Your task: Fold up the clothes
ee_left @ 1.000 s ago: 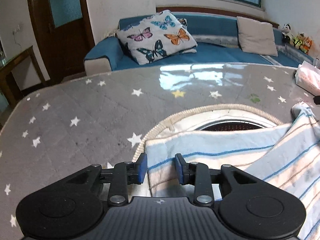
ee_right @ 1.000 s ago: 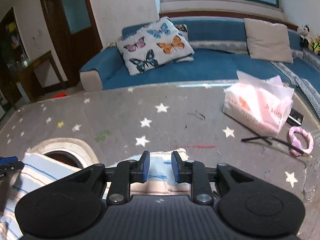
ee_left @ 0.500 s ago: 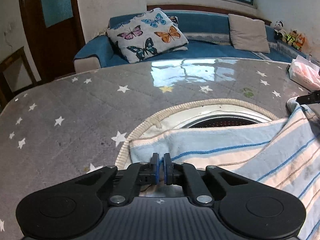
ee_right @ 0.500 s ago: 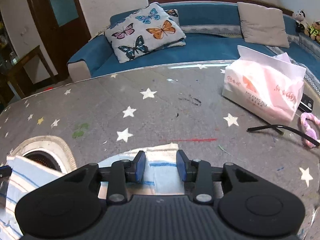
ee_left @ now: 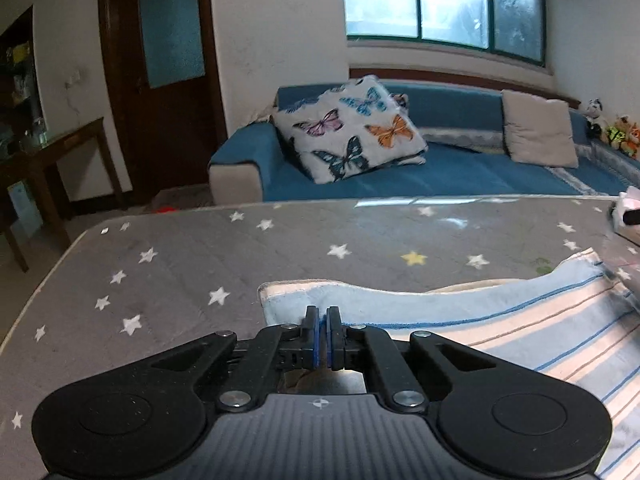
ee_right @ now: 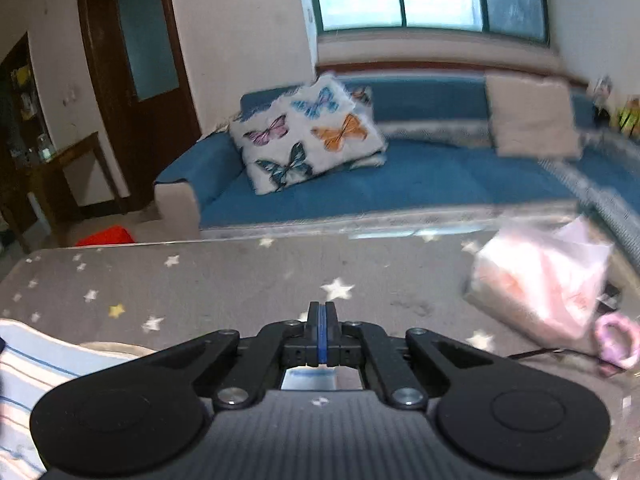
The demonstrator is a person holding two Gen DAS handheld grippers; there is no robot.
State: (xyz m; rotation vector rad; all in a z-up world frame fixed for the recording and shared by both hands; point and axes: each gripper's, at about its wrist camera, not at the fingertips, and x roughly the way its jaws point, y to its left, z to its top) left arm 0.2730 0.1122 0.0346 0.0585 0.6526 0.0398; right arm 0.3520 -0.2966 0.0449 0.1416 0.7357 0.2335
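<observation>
Left wrist view: the left gripper [ee_left: 322, 312] is clenched on the striped towel [ee_left: 500, 320] at its near-left corner; the right gripper [ee_right: 322, 316] pinches the opposite corner, though there the cloth is barely visible. Uneven pulling could slip a thin corner free.

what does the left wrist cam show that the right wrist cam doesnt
Only the left wrist view shows the left gripper shut on the striped cloth's near edge, and most of that cloth.

Only the right wrist view shows the right gripper shut, cloth barely visible behind its pads, plus the whole pink tissue pack and a pink ring.

Both show the star-patterned table cover, blue sofa and butterfly pillow.
</observation>
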